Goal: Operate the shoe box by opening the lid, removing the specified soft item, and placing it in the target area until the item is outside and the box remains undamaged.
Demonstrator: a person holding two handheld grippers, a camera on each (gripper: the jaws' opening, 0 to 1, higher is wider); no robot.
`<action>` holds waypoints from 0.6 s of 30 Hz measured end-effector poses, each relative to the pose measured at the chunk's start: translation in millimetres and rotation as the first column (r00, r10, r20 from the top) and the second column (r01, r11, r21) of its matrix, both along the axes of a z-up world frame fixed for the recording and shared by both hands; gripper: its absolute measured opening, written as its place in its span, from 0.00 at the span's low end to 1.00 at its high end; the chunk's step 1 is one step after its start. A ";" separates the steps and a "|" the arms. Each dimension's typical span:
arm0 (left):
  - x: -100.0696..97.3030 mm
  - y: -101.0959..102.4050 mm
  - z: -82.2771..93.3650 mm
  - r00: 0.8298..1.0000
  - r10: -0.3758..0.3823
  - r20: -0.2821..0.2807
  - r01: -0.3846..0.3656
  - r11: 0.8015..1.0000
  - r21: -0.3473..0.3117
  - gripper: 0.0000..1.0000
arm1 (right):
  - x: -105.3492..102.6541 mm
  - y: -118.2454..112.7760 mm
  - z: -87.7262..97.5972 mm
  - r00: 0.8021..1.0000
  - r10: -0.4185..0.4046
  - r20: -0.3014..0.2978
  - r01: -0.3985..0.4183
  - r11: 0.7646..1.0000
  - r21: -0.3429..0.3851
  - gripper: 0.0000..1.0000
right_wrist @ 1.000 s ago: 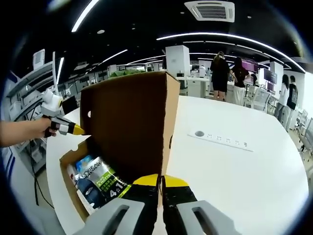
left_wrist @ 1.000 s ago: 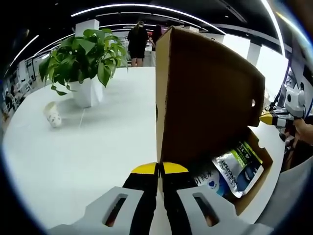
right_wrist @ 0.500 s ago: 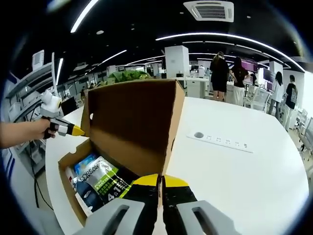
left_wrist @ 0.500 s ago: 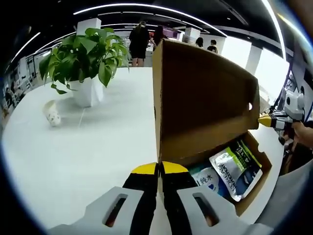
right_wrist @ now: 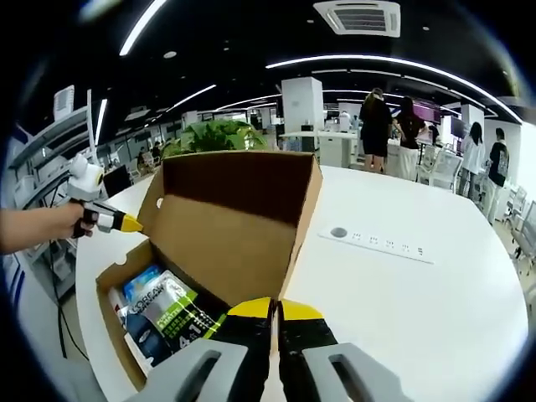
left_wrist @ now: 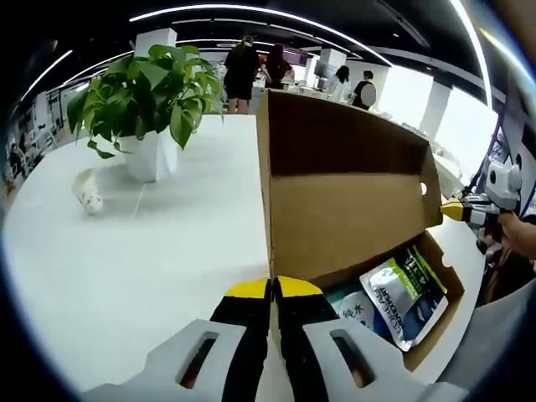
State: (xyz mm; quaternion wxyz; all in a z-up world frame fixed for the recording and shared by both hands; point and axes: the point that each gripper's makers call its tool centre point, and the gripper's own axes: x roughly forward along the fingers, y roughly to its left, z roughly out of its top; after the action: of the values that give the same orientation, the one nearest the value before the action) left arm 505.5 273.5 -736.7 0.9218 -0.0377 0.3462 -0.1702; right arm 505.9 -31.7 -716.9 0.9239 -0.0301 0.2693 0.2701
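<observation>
A brown cardboard shoe box (left_wrist: pixel 438 332) stands on a white table, its lid (left_wrist: pixel 343 193) raised and tilted back. Inside lie a silver-and-green soft pouch (left_wrist: pixel 402 289) and a blue pack (left_wrist: pixel 356 307). My left gripper (left_wrist: pixel 272 289) is shut on the lid's near side edge. The right gripper (left_wrist: pixel 456 208) grips the lid's far corner. In the right gripper view the lid (right_wrist: pixel 234 226) leans back over the box (right_wrist: pixel 117 339), the pouch (right_wrist: pixel 180 314) lies inside, my right gripper (right_wrist: pixel 274 308) is shut on the lid's edge, and the left gripper (right_wrist: pixel 130 224) is at the other corner.
A green plant (left_wrist: pixel 142 88) in a white pot (left_wrist: pixel 151 159) and a small white object (left_wrist: pixel 88 197) stand on the table (left_wrist: pixel 151 268) left of the box. A socket panel (right_wrist: pixel 377 240) is set into the tabletop. People (right_wrist: pixel 377 126) stand farther back.
The lid has swung further back from near upright, showing more of its inner face and of the box's contents. Both grippers keep their hold on its ends.
</observation>
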 end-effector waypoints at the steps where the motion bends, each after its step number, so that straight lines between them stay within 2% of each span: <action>1: 0.5 0.1 0.0 1.000 0.000 -0.001 0.000 1.000 -0.001 0.00 | 0.6 -0.1 -0.1 1.000 0.000 0.000 0.000 1.000 0.000 0.00; 18: 7.5 -1.0 -0.5 1.000 0.005 -0.010 -0.005 1.000 -0.003 0.00 | 14.0 -1.7 -3.8 1.000 0.017 -0.001 -0.017 0.999 -0.031 0.00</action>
State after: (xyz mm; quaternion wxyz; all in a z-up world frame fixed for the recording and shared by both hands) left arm 513.0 272.5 -737.1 0.9205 -0.0407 0.3504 -0.1684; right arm 519.9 -33.4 -720.8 0.9209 -0.0464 0.2736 0.2737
